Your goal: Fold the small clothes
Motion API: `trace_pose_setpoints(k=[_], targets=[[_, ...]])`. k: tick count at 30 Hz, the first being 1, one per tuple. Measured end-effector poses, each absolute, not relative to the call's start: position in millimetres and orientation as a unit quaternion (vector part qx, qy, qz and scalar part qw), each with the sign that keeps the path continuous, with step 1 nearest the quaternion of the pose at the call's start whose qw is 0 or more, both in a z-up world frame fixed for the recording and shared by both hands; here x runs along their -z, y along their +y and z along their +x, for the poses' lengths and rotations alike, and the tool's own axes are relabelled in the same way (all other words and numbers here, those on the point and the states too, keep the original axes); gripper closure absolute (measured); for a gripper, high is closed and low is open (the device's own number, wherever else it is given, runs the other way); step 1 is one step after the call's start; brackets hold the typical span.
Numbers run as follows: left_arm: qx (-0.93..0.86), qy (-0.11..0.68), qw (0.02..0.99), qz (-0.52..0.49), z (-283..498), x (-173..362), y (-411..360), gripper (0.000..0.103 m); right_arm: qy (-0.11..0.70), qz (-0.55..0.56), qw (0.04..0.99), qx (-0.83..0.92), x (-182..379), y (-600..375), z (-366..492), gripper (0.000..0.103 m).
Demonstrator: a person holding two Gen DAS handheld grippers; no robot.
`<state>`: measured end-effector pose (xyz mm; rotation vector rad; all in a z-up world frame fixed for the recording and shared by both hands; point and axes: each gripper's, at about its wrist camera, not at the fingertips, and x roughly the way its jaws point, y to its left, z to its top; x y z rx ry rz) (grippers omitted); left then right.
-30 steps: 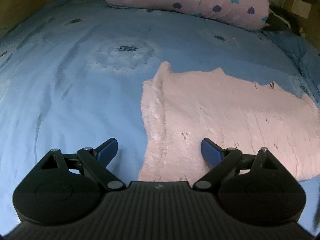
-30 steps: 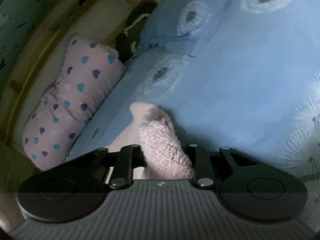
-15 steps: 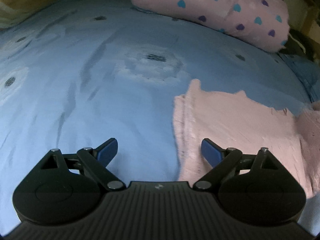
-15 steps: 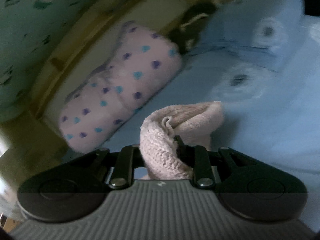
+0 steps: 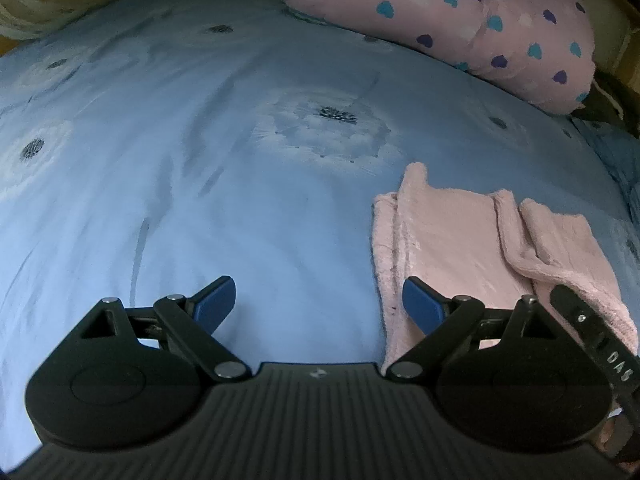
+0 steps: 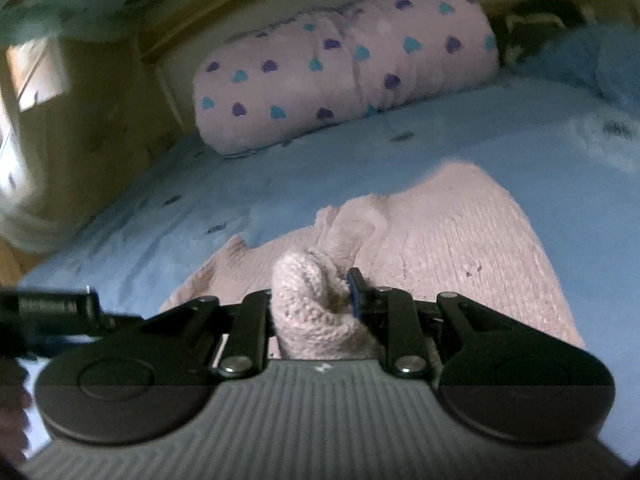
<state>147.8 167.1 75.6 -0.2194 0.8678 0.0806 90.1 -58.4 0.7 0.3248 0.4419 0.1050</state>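
Pink knit fills the lower right of the left wrist view: the pink garment (image 5: 452, 240) lies on the blue bedsheet (image 5: 180, 184), and since a second ago its right-hand part has been brought over, so a doubled flap now lies along that side where the cloth earlier spread out flat. The left gripper (image 5: 318, 300) stands wide apart with nothing between its blue pads; the garment's left edge lies just under and ahead of the right-hand pad. It has slid leftward, so the garment now sits further right in view. A black part of the right gripper (image 5: 592, 344) has come in at the lower right edge. The heart-print pillow (image 5: 472, 28) lies well ahead, up right.

In the right wrist view, the right gripper (image 6: 320, 300) is clamped on a bunched fold of the garment (image 6: 448, 236), as before. A second ago it faced mostly sheet; now the garment spreads just ahead of and beneath it, and the pillow (image 6: 340, 76) lies straight ahead, beyond the bedsheet (image 6: 500, 140). The left gripper's black edge (image 6: 52, 308) shows at far left.

No containers are visible.
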Motion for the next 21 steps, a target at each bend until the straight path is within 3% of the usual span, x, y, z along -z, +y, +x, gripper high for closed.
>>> trace_pose_setpoints(k=[7,11,14,21], targets=[[-0.053,0.415,0.9,-0.123,149,-79,180,0.01,0.218,0.271,0.937,-0.04,-19,-79,104,0.079],[-0.07,0.404,0.901,-0.143,148,-83,195,0.01,0.165,0.316,0.932,-0.063,-51,-66,109,0.083],[-0.077,0.405,0.898,-0.156,147,-82,204,0.01,0.141,0.288,0.941,-0.106,-59,-34,100,0.092],[-0.062,0.397,0.904,-0.147,143,-86,201,0.01,0.212,0.216,0.941,-0.148,-26,7,85,0.09]])
